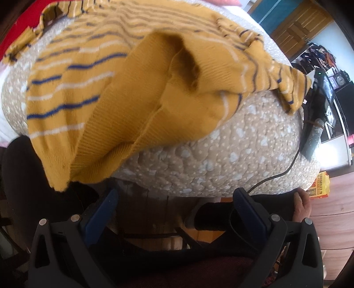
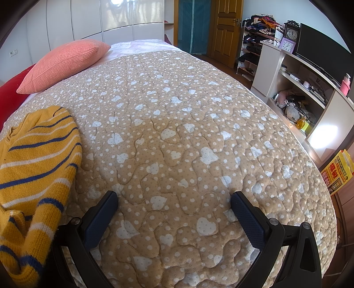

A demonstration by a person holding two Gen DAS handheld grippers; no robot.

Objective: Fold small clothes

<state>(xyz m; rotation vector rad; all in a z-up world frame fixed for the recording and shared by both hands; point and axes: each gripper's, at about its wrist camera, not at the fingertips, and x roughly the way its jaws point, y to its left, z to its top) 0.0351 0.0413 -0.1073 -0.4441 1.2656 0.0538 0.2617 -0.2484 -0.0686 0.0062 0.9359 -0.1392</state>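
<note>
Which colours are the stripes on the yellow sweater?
The sweater has dark blue and white stripes on mustard yellow; the right wrist view shows them best.

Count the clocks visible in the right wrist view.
2. A dark ornate clock on the white shelf unit, and a purple clock just below-left of it. Clutter may hide others.

Your left wrist view: sweater (image 1: pixel 137 88) motion-blurred, soft near lens; area under bed (image 1: pixel 221 155) edge dim, shadowed. Your right wrist view: sharp, bright daylight, glare on wardrobe (image 2: pixel 124 13) doors, sunlit patch on shelf unit (image 2: pixel 327 133) side. Both views: strong fisheye bowing, dark vignette in corners. Bedspread (image 2: pixel 177 133) evenly lit, faint shadows only.
</note>
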